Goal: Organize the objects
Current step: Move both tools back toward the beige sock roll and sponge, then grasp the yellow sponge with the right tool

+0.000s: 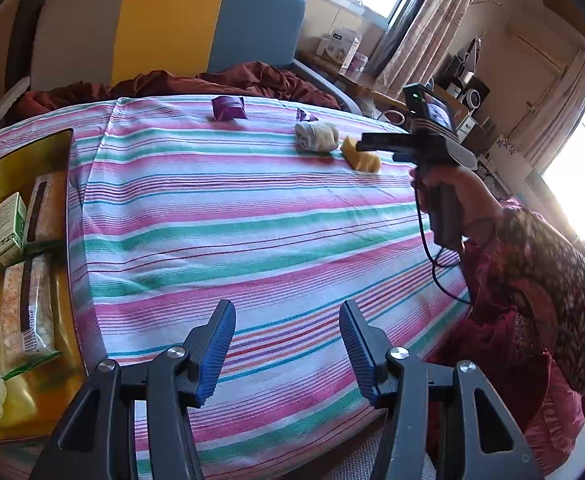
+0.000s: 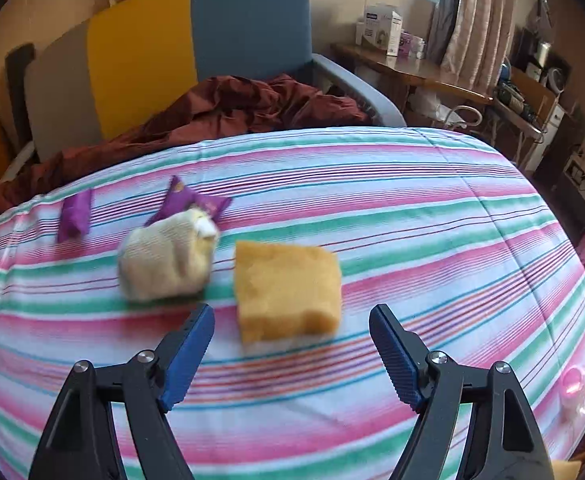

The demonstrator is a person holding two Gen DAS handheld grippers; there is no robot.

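A yellow sponge (image 2: 288, 292) lies on the striped bedsheet (image 2: 412, 240), just ahead of my open, empty right gripper (image 2: 292, 324). A rolled cream sock (image 2: 166, 260) sits left of it, with two purple wrappers (image 2: 188, 202) (image 2: 75, 214) behind. In the left wrist view my left gripper (image 1: 288, 320) is open and empty above the sheet; the sponge (image 1: 362, 156), sock (image 1: 317, 135) and a purple wrapper (image 1: 228, 107) lie far ahead, under the right gripper's body (image 1: 420, 142). A yellow tray (image 1: 32, 152) at left holds packets, a green box (image 1: 10, 228) and white bags.
A crumpled maroon blanket (image 2: 232, 112) lies at the bed's far end against a grey, yellow and blue headboard (image 2: 140, 52). A wooden desk (image 2: 404, 66) with boxes stands at back right by curtains. The person's patterned sleeve (image 1: 540, 280) is at the right.
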